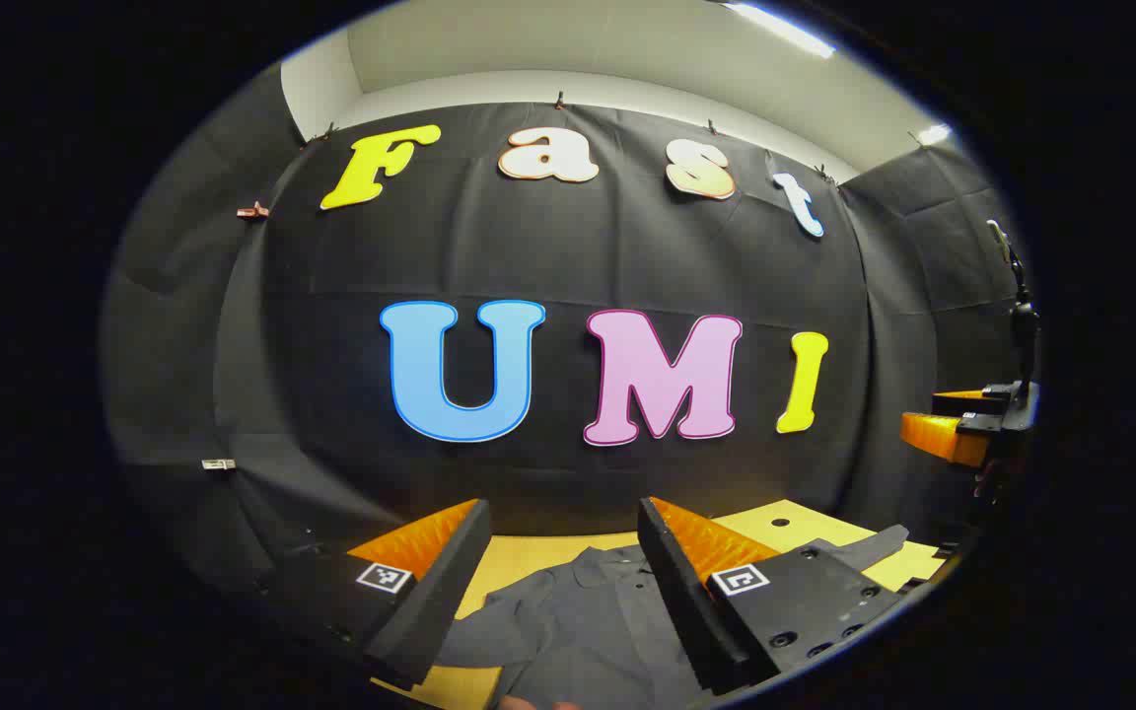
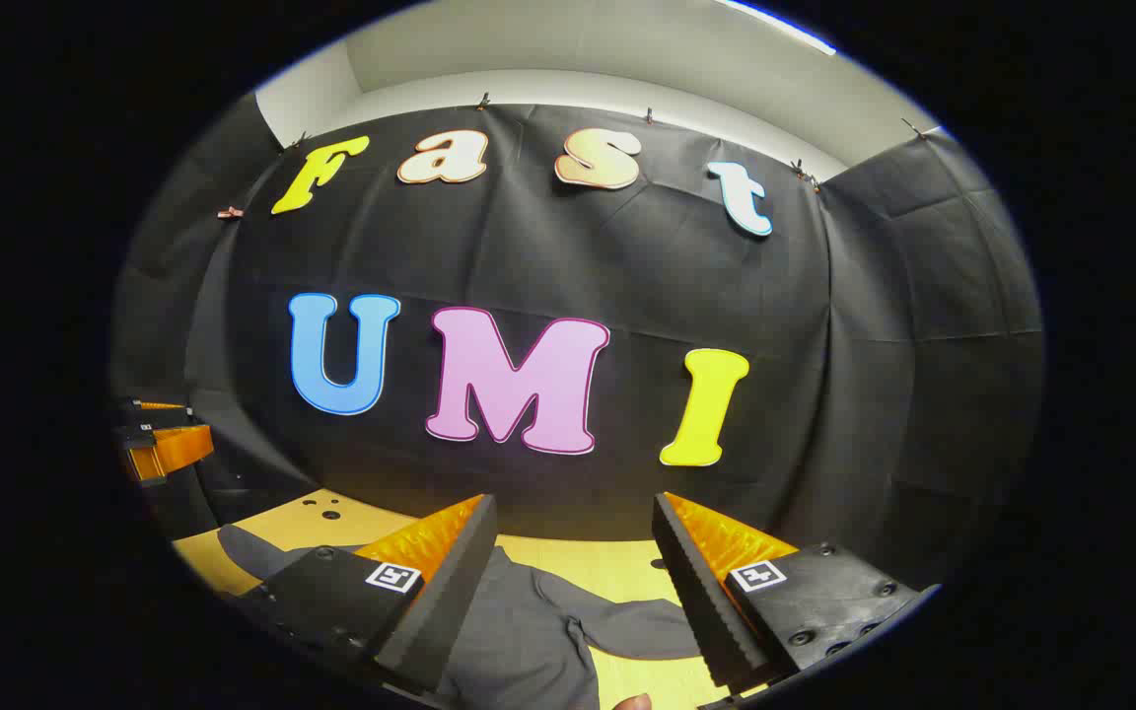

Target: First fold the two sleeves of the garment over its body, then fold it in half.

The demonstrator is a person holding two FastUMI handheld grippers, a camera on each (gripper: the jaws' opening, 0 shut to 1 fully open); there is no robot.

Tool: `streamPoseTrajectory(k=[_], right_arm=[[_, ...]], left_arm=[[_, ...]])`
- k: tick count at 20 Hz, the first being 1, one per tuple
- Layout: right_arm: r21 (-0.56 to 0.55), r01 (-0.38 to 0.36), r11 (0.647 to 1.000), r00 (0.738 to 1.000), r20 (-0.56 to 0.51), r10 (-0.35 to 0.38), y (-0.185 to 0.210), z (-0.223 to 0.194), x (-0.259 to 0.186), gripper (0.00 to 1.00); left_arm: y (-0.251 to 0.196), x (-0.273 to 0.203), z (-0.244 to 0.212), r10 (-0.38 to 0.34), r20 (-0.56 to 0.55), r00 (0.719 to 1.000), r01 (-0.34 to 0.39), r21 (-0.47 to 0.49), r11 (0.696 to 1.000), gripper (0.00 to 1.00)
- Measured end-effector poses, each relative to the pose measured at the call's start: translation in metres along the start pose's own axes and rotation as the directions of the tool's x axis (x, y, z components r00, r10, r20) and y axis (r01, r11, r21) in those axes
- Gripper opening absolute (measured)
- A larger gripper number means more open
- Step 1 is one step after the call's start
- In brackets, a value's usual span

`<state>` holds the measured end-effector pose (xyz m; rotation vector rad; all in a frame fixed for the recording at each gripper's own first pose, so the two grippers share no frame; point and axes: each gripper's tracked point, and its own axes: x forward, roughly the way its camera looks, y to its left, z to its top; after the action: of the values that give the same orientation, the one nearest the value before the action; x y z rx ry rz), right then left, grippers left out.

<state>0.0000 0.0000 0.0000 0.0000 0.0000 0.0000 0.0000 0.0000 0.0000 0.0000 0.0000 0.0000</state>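
Observation:
A dark grey collared garment (image 1: 578, 621) lies flat on the yellow wooden table (image 1: 529, 557), its collar toward the back wall. My left gripper (image 1: 563, 508) hangs open above it with nothing between its fingers. One sleeve (image 1: 874, 547) stretches out to the right in the left gripper view. In the right gripper view the garment (image 2: 519, 631) lies below my open right gripper (image 2: 576, 503), with one sleeve (image 2: 627, 626) spread to the right and the other sleeve (image 2: 243, 547) to the left. Neither gripper touches the cloth.
The right gripper (image 1: 962, 424) shows at the far right of the left gripper view, and the left gripper (image 2: 159, 444) at the far left of the right gripper view. The table (image 2: 607, 562) has small holes near its back corners. Black cloth walls close the booth.

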Motion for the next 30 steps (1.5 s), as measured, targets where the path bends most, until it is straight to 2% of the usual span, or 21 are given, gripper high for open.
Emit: streamPoseTrajectory(k=[13,17,20,23,30], right_arm=[[0.008,-0.056,0.998,0.998,-0.036,0.056,-0.022,-0.02,0.029,0.98],[0.016,-0.035,0.999,0.998,-0.057,0.036,-0.044,-0.03,0.039,0.98],[0.012,-0.004,1.0,0.994,-0.11,0.005,-0.08,-0.054,0.049,0.98],[0.002,0.063,0.998,0.985,-0.159,-0.062,-0.134,-0.08,0.058,0.98],[-0.048,0.143,0.988,0.94,-0.306,-0.151,-0.246,-0.178,0.07,0.98]], left_arm=[[-0.038,0.029,-0.012,0.018,-0.034,0.999,-0.018,0.013,1.0,0.95],[-0.05,0.037,-0.021,0.015,-0.062,0.998,-0.014,0.011,1.0,0.95],[-0.061,0.042,-0.023,0.007,-0.073,0.997,-0.006,0.014,1.0,0.95],[-0.071,0.048,-0.028,0.0,-0.086,0.996,0.002,0.028,1.0,0.95],[-0.097,0.062,-0.043,0.002,-0.131,0.991,-0.001,0.009,1.0,0.95]])
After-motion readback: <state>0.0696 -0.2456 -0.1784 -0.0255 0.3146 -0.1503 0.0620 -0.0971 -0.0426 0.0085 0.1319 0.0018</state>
